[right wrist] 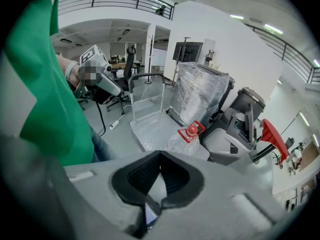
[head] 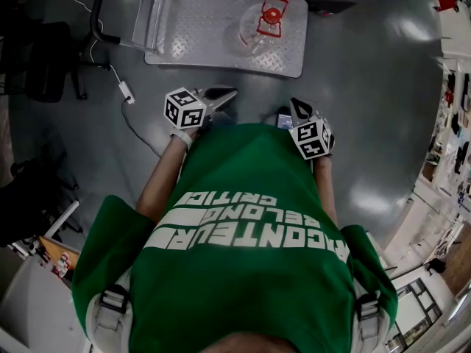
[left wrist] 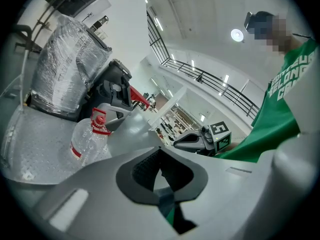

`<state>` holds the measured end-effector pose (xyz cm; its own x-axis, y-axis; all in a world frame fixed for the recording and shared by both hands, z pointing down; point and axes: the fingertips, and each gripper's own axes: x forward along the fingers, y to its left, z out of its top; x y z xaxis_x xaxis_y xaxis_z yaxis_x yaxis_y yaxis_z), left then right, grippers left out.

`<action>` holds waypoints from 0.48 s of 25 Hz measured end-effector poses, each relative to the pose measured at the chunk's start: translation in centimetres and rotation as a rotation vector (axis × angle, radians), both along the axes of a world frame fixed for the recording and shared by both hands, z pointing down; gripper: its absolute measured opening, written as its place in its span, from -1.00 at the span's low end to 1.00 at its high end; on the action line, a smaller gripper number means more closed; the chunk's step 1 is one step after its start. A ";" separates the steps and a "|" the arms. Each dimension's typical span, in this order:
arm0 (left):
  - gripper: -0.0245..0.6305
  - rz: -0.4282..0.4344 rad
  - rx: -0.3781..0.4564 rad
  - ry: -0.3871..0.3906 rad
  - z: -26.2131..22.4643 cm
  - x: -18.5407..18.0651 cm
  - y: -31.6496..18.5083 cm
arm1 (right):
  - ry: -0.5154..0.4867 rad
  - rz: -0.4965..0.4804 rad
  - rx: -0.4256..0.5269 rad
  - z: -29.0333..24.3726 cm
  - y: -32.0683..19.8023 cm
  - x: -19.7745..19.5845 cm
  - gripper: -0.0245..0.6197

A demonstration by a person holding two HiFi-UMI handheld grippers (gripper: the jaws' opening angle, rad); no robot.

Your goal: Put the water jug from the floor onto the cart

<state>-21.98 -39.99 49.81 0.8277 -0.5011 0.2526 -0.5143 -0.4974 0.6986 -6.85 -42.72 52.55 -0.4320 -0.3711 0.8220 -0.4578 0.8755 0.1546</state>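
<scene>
Water jug (head: 259, 29) stands upright on the cart (head: 191, 46), at twelve o'clock. Probably heavy, thin-walled, slick-sided; take its red handle (head: 272, 15). Left claw (head: 227, 93) and right claw (head: 295, 104) are closed, empty.

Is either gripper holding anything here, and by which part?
Nothing is held: the left gripper and right gripper are shut on nothing, and the water jug stands on the cart, apart from both.

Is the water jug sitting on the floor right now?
No, the head view shows the water jug standing upright on the metal deck of the cart.
</scene>
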 end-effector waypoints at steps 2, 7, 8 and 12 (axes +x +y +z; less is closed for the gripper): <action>-0.89 0.003 -0.002 -0.006 -0.1 0.9 -0.4 | -0.011 0.002 -0.004 0.0 -0.3 0.7 -0.94; -0.89 0.013 -0.008 -0.025 -0.1 3.3 -1.2 | -0.036 0.020 -0.014 0.4 -1.0 3.2 -0.94; -0.89 0.017 -0.009 -0.029 -0.1 3.9 -1.3 | -0.042 0.023 -0.016 0.4 -1.1 3.8 -0.95; -0.88 0.031 -0.011 -0.039 -0.1 6.6 -1.8 | -0.058 0.037 -0.018 0.5 -1.8 6.3 -0.94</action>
